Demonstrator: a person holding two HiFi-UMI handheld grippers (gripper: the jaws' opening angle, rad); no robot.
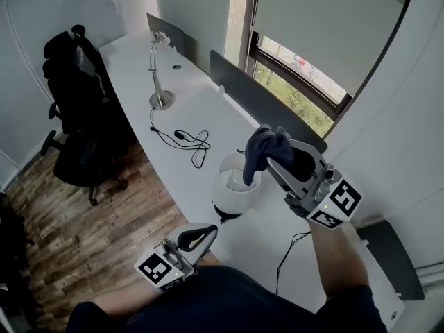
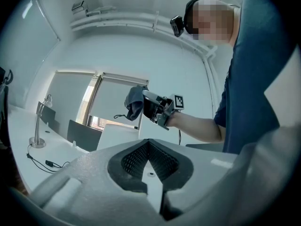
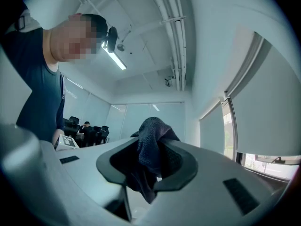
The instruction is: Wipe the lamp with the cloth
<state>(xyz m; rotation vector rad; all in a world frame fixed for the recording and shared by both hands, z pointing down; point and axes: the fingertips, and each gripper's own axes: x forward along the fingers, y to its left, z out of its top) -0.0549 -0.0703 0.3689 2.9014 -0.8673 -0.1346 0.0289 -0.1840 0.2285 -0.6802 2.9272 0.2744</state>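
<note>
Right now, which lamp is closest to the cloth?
The round white lamp, just under the dark cloth that the right gripper holds. The thin silver lamp stands far down the desk.

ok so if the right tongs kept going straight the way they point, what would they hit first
Nothing close, it seems: the right tongs, shut on the cloth, tilt up, away from the lamp below. Open air ahead until the far wall, though depth is unclear.
</note>
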